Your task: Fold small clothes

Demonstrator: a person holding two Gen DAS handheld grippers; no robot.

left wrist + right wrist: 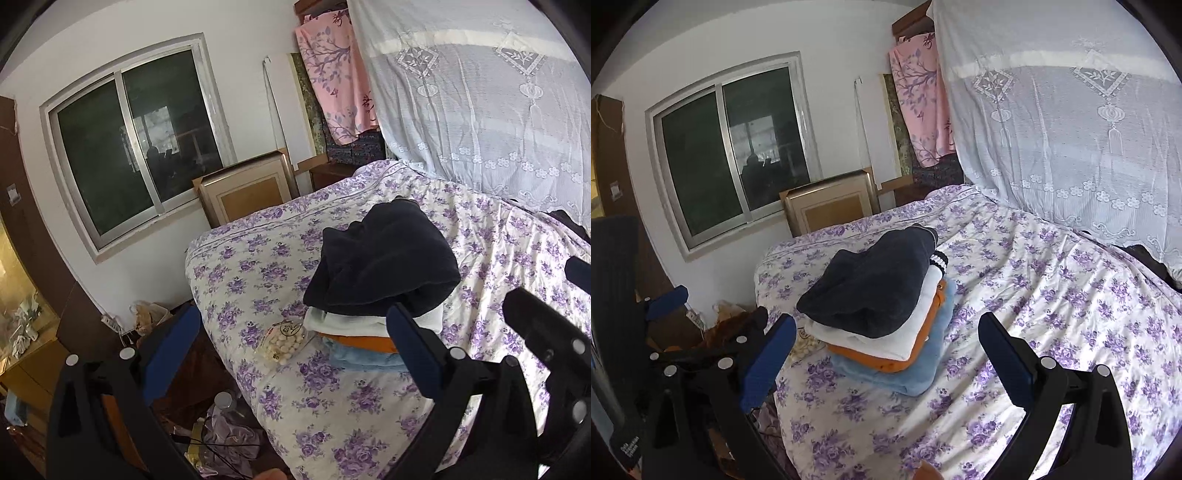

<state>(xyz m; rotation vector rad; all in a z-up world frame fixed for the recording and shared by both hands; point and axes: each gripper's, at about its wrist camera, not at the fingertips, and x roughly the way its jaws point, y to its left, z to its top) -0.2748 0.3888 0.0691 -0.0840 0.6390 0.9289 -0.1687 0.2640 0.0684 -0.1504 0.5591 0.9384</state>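
At the left of the right wrist view the left claw (713, 317) hangs off the bed's edge, jaws spread wide and holding nothing, while the right claw (886, 354) is likewise wide open and empty, its blue pads framing the stack without touching it. The stack of folded clothes (886, 317) sits on the floral bed (1052, 295) near its left corner, straight ahead of the right claw, which looks the nearer of the two. From the bottom it goes light blue garment (916, 373), orange garment (886, 362), white garment (916, 328) and dark navy garment (875, 280), long axis running from near left up to far right.
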